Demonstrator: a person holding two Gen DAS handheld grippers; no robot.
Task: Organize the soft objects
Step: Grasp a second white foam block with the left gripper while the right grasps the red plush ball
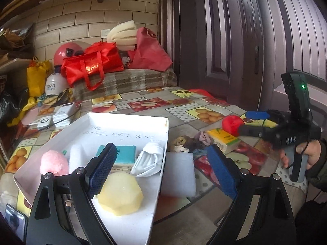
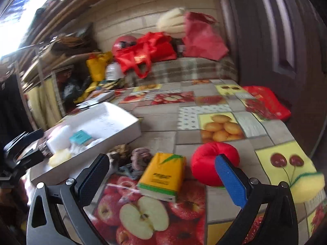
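white cardboard tray (image 1: 143,214) at left on the fruit-print desk (image 1: 184,106), holding, left to right, a pink fluffy ball (image 1: 53,163), a teal packet (image 1: 124,153), a yellow sponge block (image 1: 120,194) and a folded white cloth (image 1: 150,159). left gripper (image 1: 161,171) hangs over the tray's right edge, fingers (image 1: 102,169) spread wide and empty. beside the tray: a white foam sheet (image 1: 177,173), a heap of hair scrunchies (image 2: 141,157), a yellow tissue pack (image 2: 161,175), then a red plush apple (image 2: 206,163). right gripper (image 2: 163,181) sits above tissue pack and apple, fingers (image 2: 231,181) apart, gripping nothing.
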